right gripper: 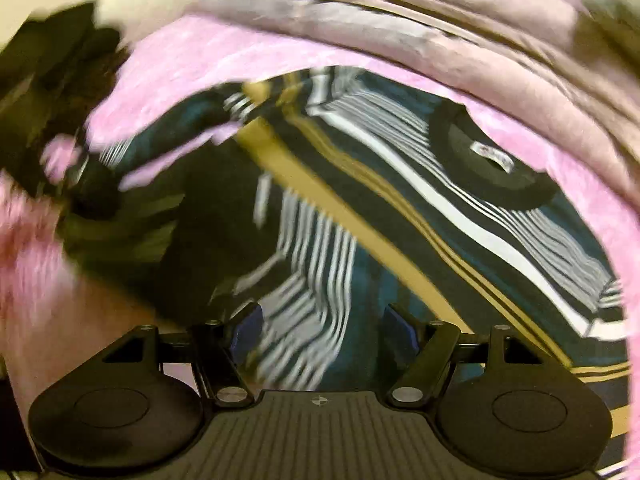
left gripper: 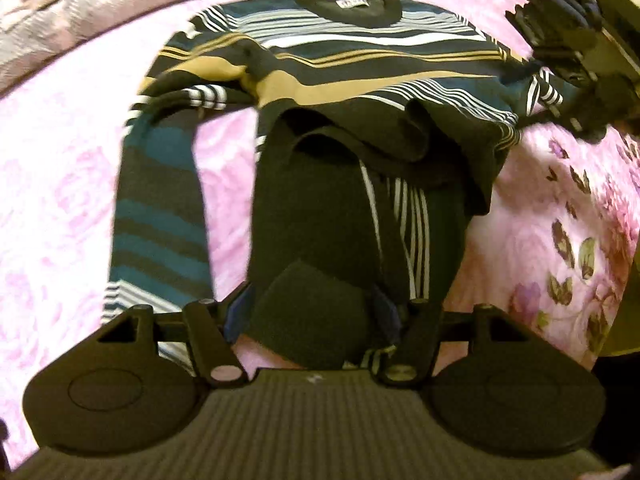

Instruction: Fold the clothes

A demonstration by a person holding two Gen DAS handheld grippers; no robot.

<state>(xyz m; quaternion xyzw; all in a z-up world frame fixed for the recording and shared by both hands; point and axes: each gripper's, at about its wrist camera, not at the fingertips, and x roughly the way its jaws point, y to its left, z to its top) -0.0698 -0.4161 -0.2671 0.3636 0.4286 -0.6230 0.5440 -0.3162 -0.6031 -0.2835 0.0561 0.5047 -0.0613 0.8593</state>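
Striped knit in teal, black, mustard and white makes up the sweater [left gripper: 360,76], which lies on a bed with its round black collar [left gripper: 346,10] and a small white label at the far side from the left wrist camera. Its lower hem is lifted and bunched toward the chest, so the dark inner side shows in loose folds. One long sleeve [left gripper: 160,208] runs straight down the bedspread beside the body, banded in teal and grey with fine white stripes near the cuff. The left tool [left gripper: 316,316] grips a thick dark fold of the hem between its blue-padded fingers, close to the lens. In the right wrist view the picture is smeared by motion; the right tool [right gripper: 324,332] has striped cloth lying between its fingers [right gripper: 400,328], which stand apart, but whether they pinch the fabric cannot be told. The right tool also appears in the left view as a black shape at the upper right, beside the sweater's other shoulder. Under everything spreads a pink bedspread [left gripper: 60,184] printed with flowers and leaves, and a pale, rumpled quilt [right gripper: 420,20] is piled along the far edge.
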